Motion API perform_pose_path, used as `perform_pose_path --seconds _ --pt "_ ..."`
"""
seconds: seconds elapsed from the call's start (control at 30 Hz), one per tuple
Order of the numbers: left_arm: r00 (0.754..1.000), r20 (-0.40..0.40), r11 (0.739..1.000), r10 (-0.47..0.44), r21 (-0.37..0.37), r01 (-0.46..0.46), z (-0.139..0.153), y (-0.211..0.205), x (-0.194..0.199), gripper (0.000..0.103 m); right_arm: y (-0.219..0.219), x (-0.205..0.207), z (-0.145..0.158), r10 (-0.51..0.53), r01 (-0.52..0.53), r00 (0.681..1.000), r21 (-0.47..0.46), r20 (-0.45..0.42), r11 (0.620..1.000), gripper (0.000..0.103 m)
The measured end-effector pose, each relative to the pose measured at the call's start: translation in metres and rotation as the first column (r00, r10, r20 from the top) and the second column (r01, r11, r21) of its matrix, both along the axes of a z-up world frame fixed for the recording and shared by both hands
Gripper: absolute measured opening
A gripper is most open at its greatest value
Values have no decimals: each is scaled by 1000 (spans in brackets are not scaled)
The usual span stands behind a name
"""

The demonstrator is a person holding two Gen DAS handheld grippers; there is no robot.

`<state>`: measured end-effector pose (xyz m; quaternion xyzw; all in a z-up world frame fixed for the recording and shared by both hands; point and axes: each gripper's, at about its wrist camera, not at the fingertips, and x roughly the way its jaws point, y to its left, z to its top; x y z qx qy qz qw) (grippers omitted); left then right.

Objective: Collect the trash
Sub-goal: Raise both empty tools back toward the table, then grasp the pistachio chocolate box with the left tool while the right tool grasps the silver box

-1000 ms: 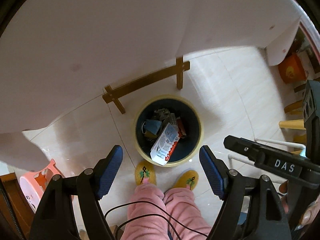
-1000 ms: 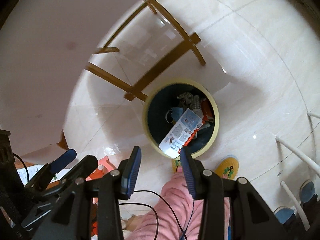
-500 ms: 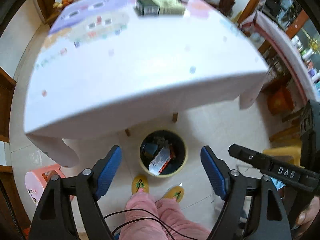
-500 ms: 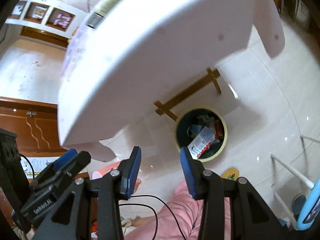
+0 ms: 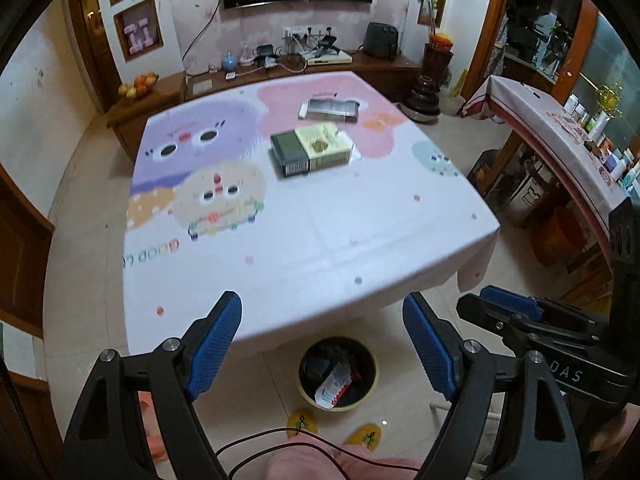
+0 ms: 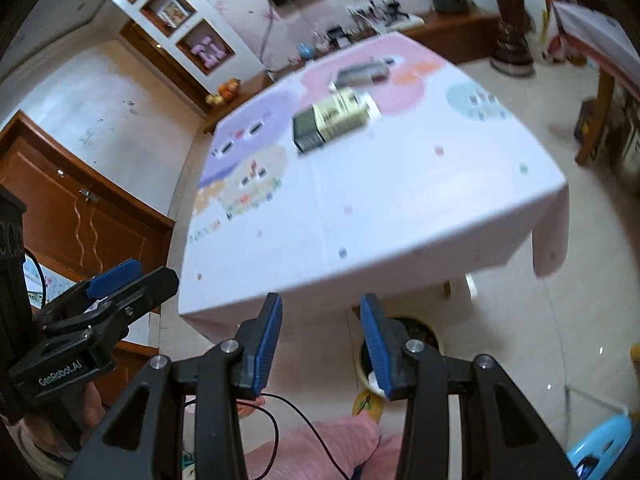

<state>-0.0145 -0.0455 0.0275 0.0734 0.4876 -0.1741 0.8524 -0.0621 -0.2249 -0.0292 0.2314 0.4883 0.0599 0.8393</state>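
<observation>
Both tongs, the left tongs (image 5: 322,344) gaping wide and the right tongs (image 6: 320,344) narrower, are hovering empty while the light, probably crushable green-and-yellow carton (image 5: 310,150) is lying at twelve o'clock on the surface (image 5: 320,248), likely best pinched across its narrow sides

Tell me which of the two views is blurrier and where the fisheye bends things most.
Right wrist view: motion-blurred, the box smeared on the tablecloth. Left wrist view: sharper, the box legible. Both bend hardest at the rims, curving walls and floor.
</observation>
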Motion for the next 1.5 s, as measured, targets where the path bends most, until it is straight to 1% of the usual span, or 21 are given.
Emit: perform_pose_path --seconds 0.13,0.23,0.27,0.33,0.37,0.53,0.6,0.67,0.7,0.77,0.87,0.93,0.97,1.03,1.13,1.2,1.27,1.3,1.37,1.47,1.5 --pt "1000 -8 1000 -24 -2 24 16 -6 19 82 -1 19 17 4 -4 999 -14 37 1000 42" --pt "999 -14 999 -51 2 51 17 -9 40 82 -4 34 26 -9 11 999 -37 54 999 44" --pt "998 -18 998 -61 4 61 17 -10 48 82 -6 38 27 -18 21 998 -41 53 999 47" --pt "996 -29 997 -78 5 79 15 -11 69 82 -10 52 28 -47 50 997 -45 55 998 60" --pt "995 -40 996 -90 0 91 13 -11 82 82 -11 57 27 -58 60 997 -48 56 997 61" --pt "982 -85 986 -170 -12 169 -2 -18 155 82 -21 101 19 -172 174 985 -72 27 982 61" --pt "970 -111 976 -216 -12 216 -10 -25 187 82 -27 122 12 -251 251 968 -74 1 965 63" --pt "946 -155 959 -283 -20 284 -22 -37 225 85 -31 140 3 -315 313 949 -61 -27 948 66" --pt "939 -165 953 -300 -21 301 -26 -41 235 87 -33 153 -5 -355 352 934 -63 -48 934 67" --pt "920 -182 937 -347 -22 349 -38 -52 264 94 -34 169 -16 -397 392 915 -71 -75 917 67" --pt "887 -201 906 -415 1 424 -61 -73 303 97 -36 194 -36 -459 453 880 -74 -118 888 67" --pt "861 -223 880 -458 24 474 -78 -85 320 102 -37 208 -49 -495 488 857 -84 -143 869 67" --pt "845 -233 864 -482 32 502 -88 -92 330 102 -39 217 -57 -516 508 842 -89 -159 857 67" --pt "811 -256 831 -526 45 554 -107 -102 342 102 -41 225 -67 -542 535 822 -90 -175 840 68" --pt "770 -298 794 -564 59 605 -130 -112 355 102 -46 239 -81 -579 575 790 -83 -200 814 68" --pt "734 -324 761 -597 59 646 -144 -119 362 102 -49 248 -89 -599 597 772 -84 -212 798 68" --pt "701 -345 733 -624 50 678 -153 -123 367 102 -50 256 -95 -608 605 763 -86 -219 791 68" --pt "678 -361 715 -640 44 698 -160 -126 370 102 -50 259 -98 -612 609 759 -90 -223 788 68" --pt "654 -381 694 -654 43 719 -170 -130 371 102 -50 263 -103 -618 615 751 -94 -232 783 68" --pt "630 -385 663 -674 61 746 -180 -137 371 102 -51 266 -112 -626 623 738 -100 -253 775 68" --pt "625 -387 658 -678 61 751 -182 -139 371 102 -51 267 -116 -628 626 733 -101 -263 773 68"
